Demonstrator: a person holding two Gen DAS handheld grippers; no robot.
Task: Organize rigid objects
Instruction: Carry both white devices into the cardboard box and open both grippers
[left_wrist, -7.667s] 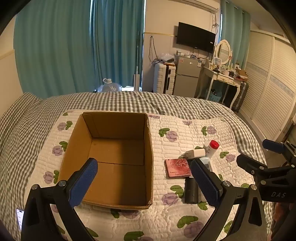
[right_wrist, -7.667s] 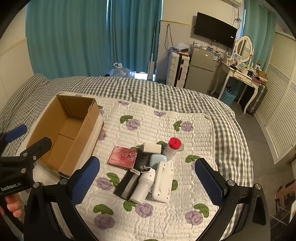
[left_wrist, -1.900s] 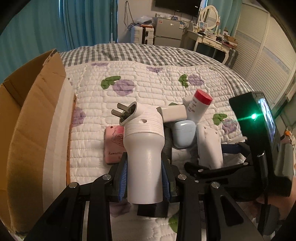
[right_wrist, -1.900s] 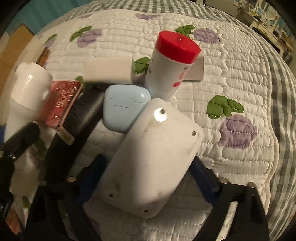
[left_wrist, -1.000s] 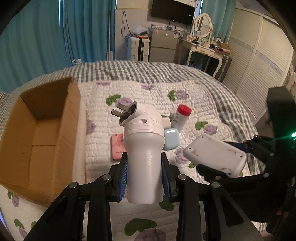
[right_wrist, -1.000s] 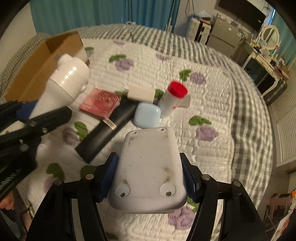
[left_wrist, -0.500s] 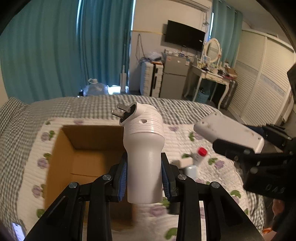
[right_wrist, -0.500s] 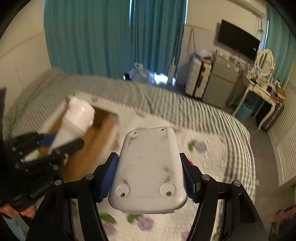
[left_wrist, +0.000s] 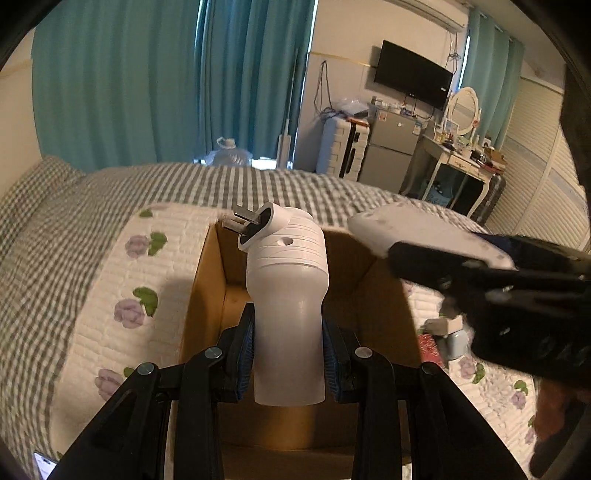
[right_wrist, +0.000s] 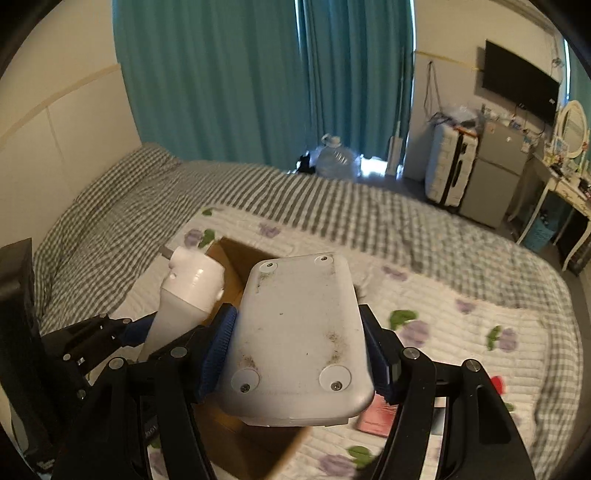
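Note:
My left gripper (left_wrist: 288, 354) is shut on a white plug adapter (left_wrist: 286, 295) with metal prongs, held upright above the open cardboard box (left_wrist: 207, 295). My right gripper (right_wrist: 301, 350) is shut on a flat white device (right_wrist: 299, 339), underside up, also over the box (right_wrist: 240, 258). The device (left_wrist: 417, 232) and right gripper show at the right of the left wrist view. The adapter (right_wrist: 188, 291) shows at the left of the right wrist view.
A pink case (right_wrist: 376, 417), a red cap (right_wrist: 498, 384) and a small white block (left_wrist: 443, 325) lie on the floral quilt (right_wrist: 443, 314) right of the box. A suitcase (right_wrist: 447, 173), fridge and dressing table stand beyond the bed.
Both grippers closed on their objects, lifted them off the quilt and carried them left. They now hang over the box.

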